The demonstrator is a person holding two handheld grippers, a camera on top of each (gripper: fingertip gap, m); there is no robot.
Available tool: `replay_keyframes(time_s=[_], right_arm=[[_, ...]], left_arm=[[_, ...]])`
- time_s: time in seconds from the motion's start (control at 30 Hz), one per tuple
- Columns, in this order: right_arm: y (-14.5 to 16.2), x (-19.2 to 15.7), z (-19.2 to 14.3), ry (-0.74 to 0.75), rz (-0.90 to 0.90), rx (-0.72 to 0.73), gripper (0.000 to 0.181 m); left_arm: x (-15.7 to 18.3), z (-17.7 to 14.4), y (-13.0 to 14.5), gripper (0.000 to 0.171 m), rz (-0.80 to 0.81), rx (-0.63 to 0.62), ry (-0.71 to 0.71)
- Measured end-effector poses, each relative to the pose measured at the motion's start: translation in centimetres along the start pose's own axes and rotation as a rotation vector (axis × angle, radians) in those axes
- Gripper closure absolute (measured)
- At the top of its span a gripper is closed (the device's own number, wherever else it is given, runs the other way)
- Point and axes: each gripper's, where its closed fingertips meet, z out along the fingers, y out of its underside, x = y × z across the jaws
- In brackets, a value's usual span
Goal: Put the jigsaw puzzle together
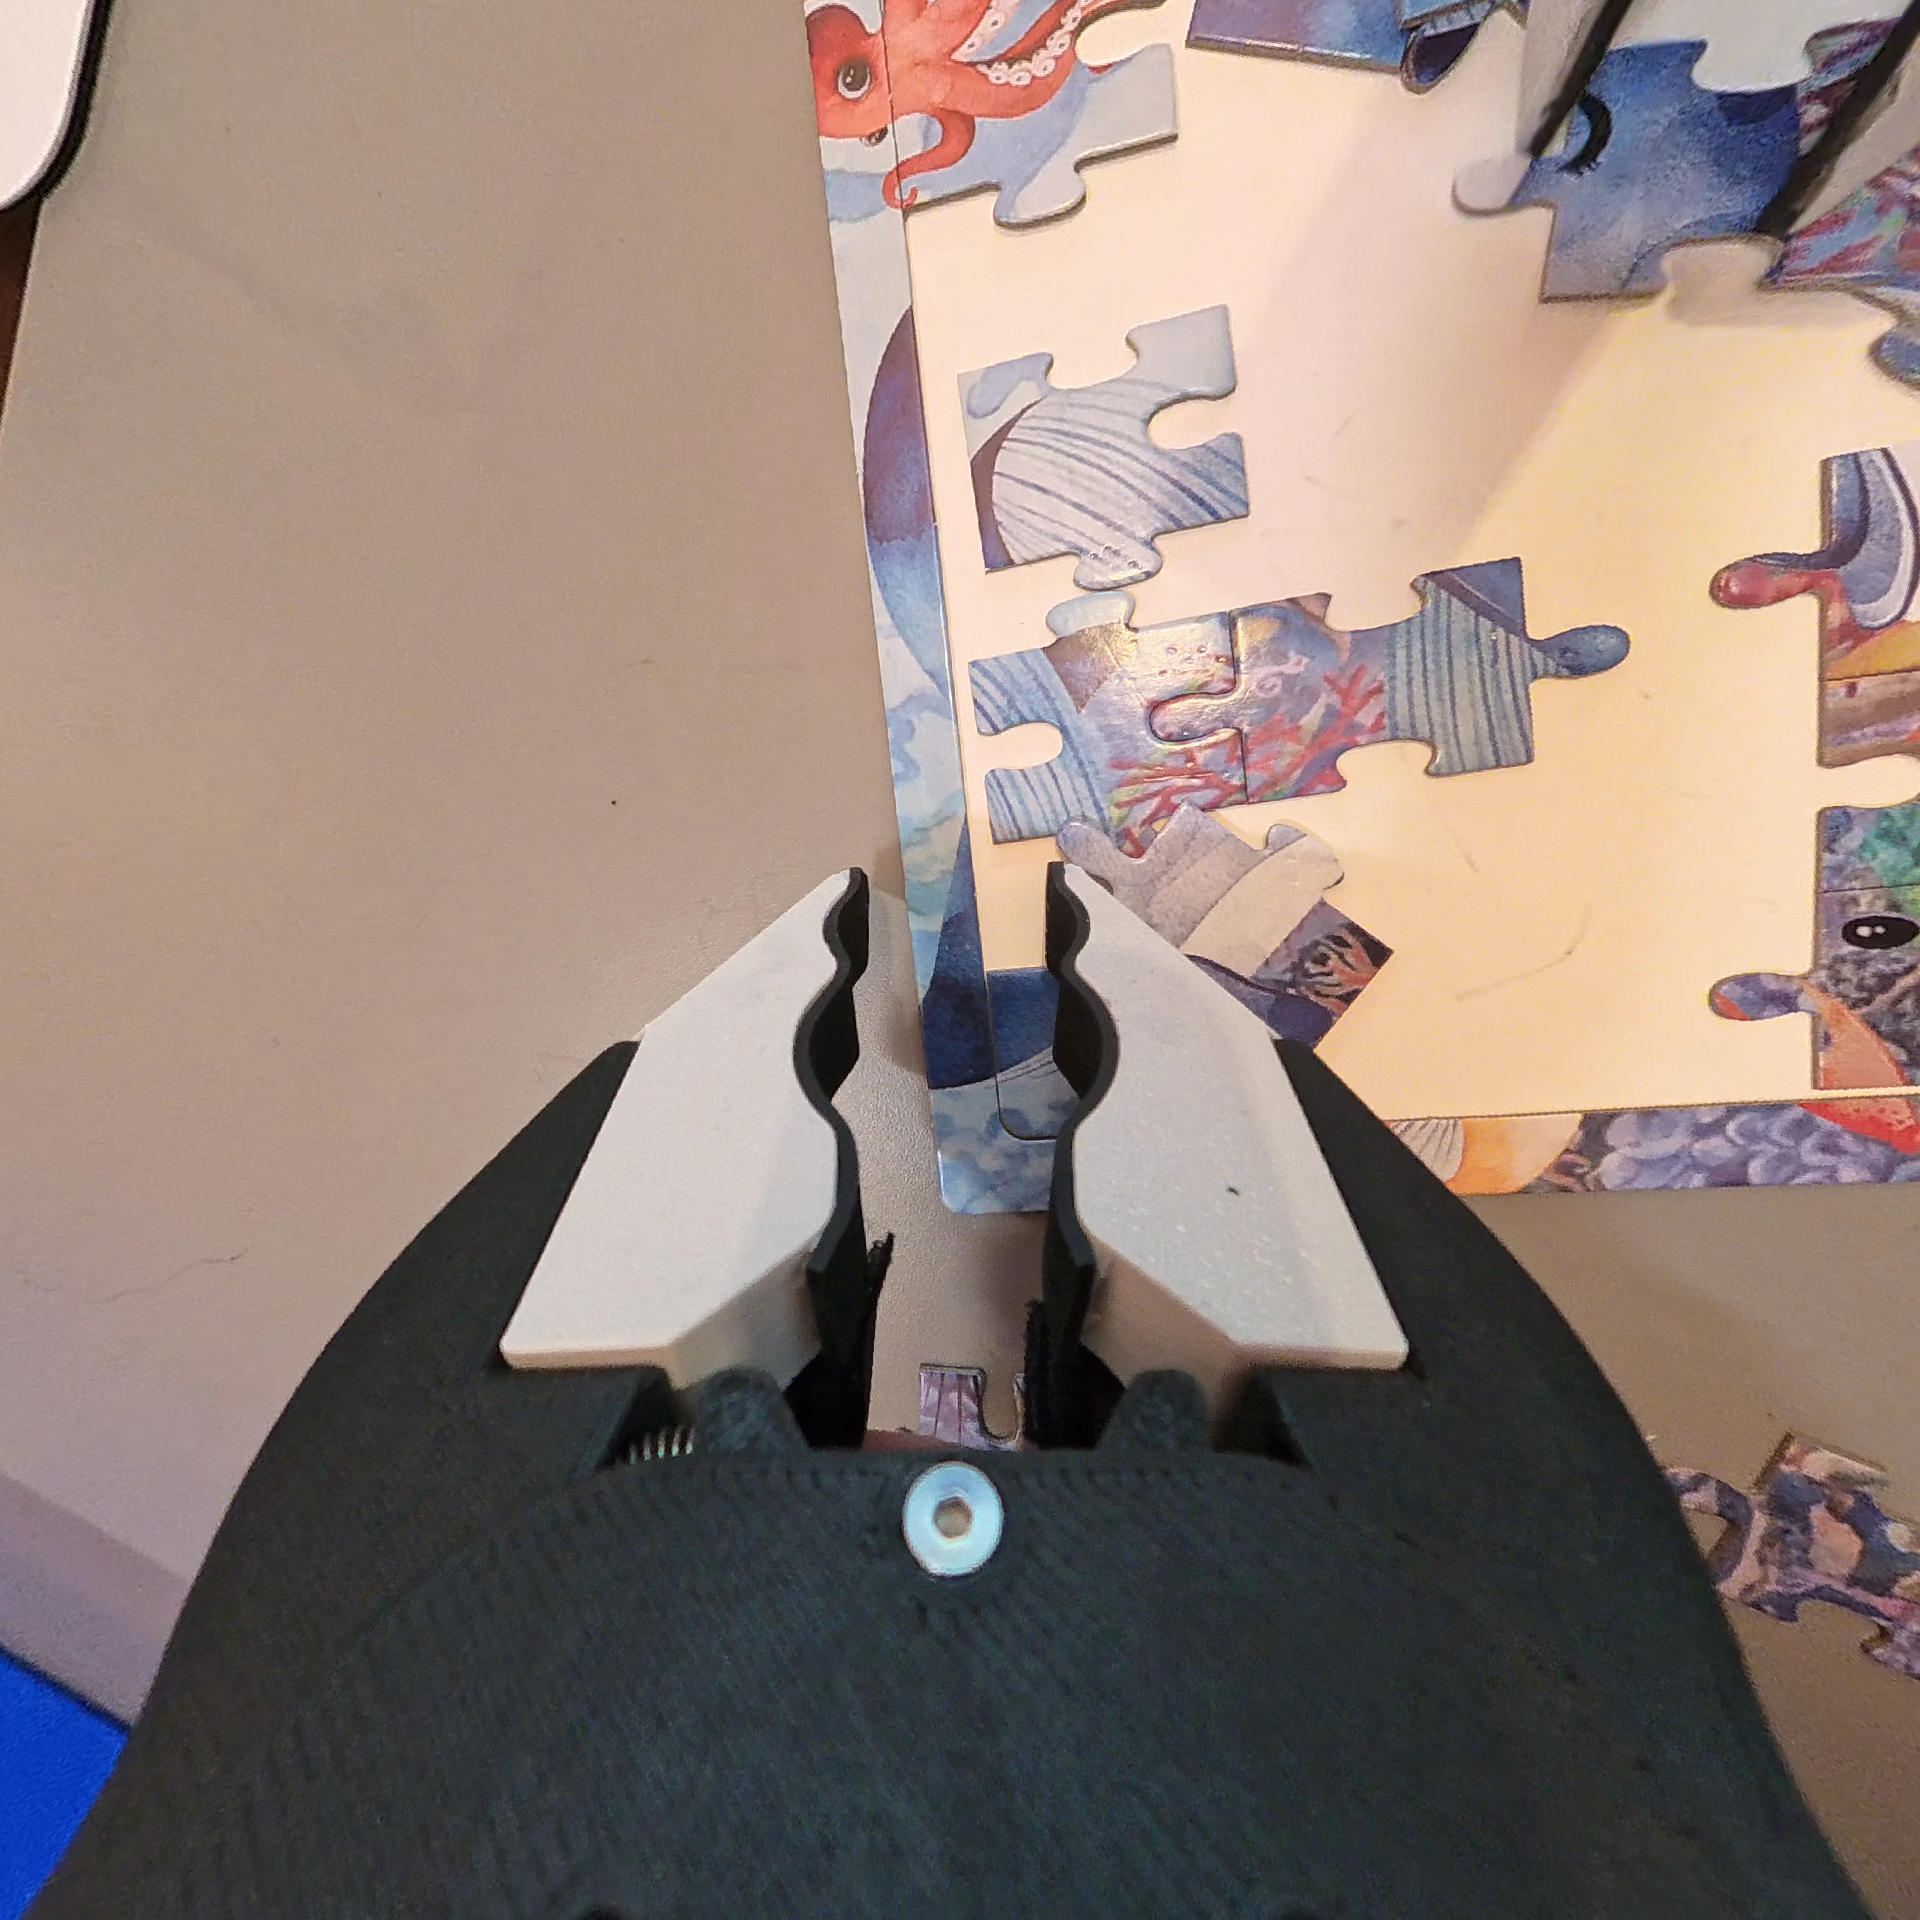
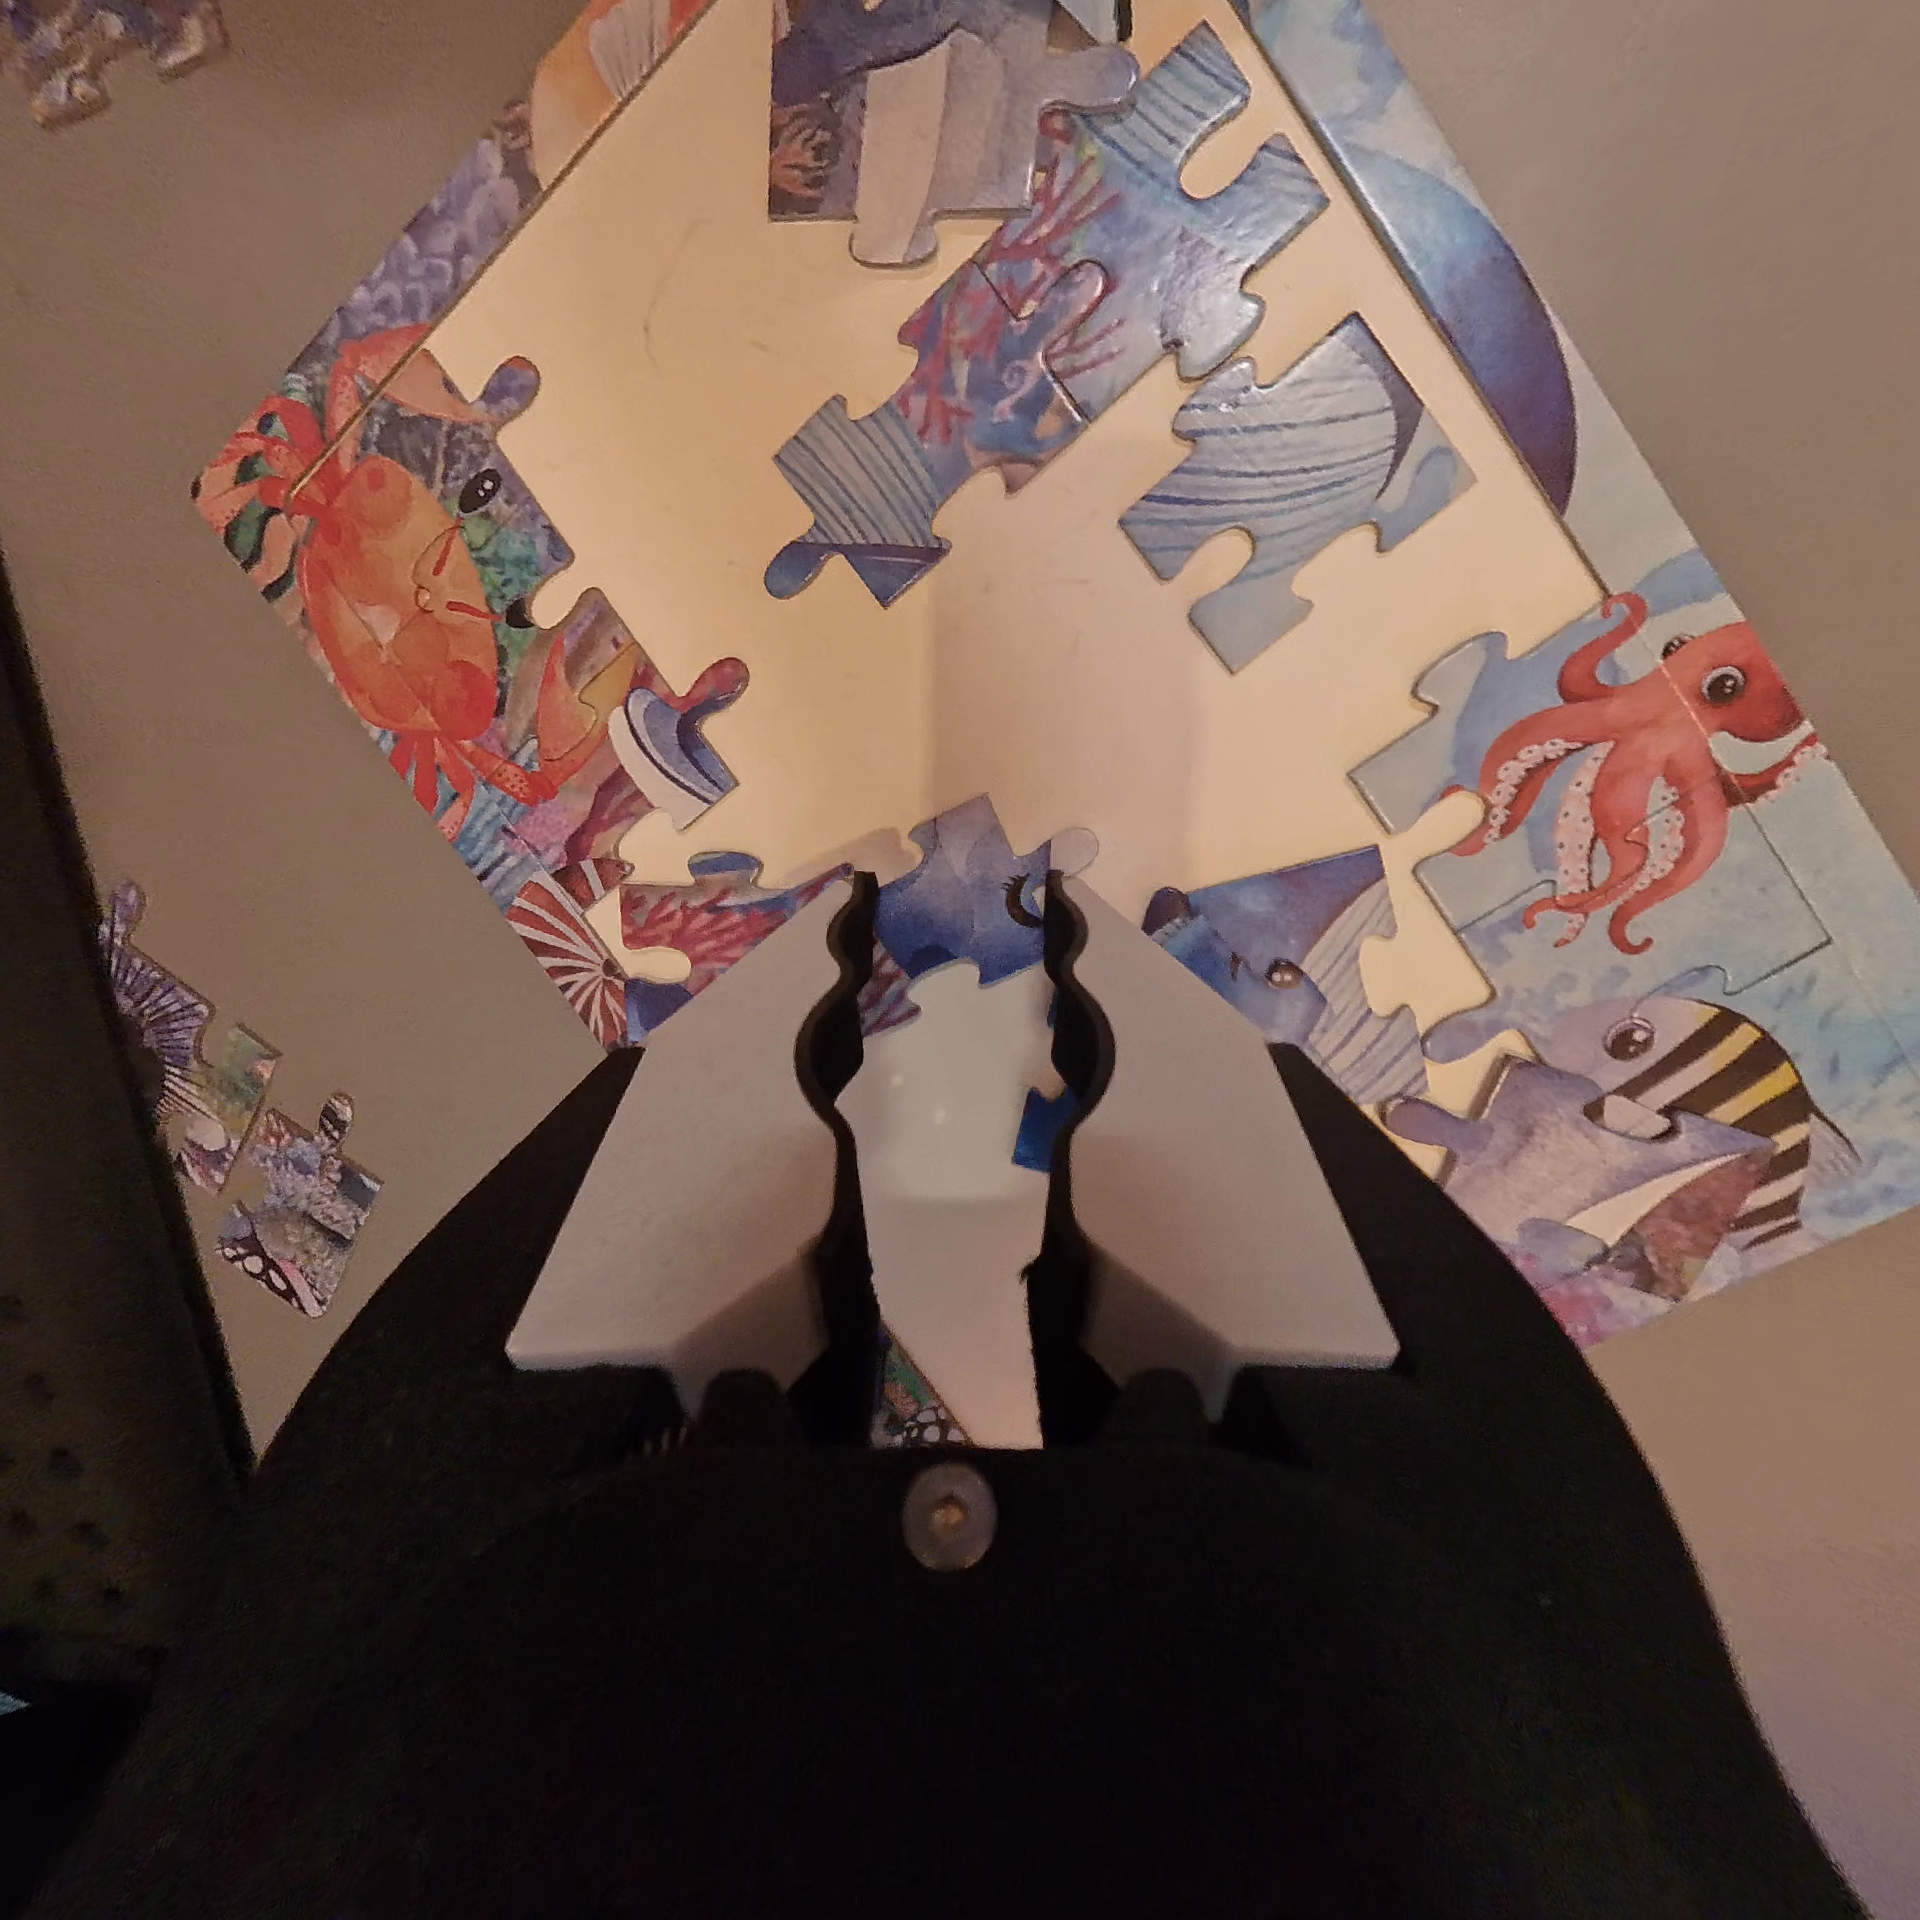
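One puzzle tray point(image 1: 1340, 436), two claws, three loose pieces point(image 2: 244, 1153) beside it.

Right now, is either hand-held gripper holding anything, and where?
Right hand-held gripper pinches the blue eyelash piece by two opposite edges, at its fingertips. Left hand-held gripper is open, empty.

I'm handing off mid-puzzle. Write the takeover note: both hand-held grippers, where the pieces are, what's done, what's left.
Left hand-held gripper: open, empty, at the puzzle tray's near corner.
Right hand-held gripper: jaws either side of the blue eyelash piece on the tray; grip unclear.
Done: octopus corner, crab corner and striped-fish corner are filled.
Left: the middle is mostly bare; the whale-belly piece and coral pair lie unjoined; loose pieces wait on the table.
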Motion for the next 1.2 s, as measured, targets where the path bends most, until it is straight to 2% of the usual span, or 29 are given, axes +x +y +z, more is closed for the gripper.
replay_keyframes(time_s=[0.3,0.7,1.0,1.2], right_arm=[[-0.5,0.6,-1.1,0.032,0.012,0.042,0.15],[2.5,2.5,-3.8,0.096,0.081,-0.017,0.15],[4.9,2.0,-4.9,0.089,0.09,-0.104,0.15],[4.1,1.1,-6.8,0.105,0.073,-0.062,0.15]], left_arm=[[0.0,0.0,0.0,0.14,0.001,0.0,-0.001],[0.0,0.0,0.0,0.141,-0.002,-0.002,0.003],[0.0,0.1,0.0,0.142,-0.002,-0.003,0.006],[0.1,0.1,0.0,0.143,-0.011,0.001,0.015]])
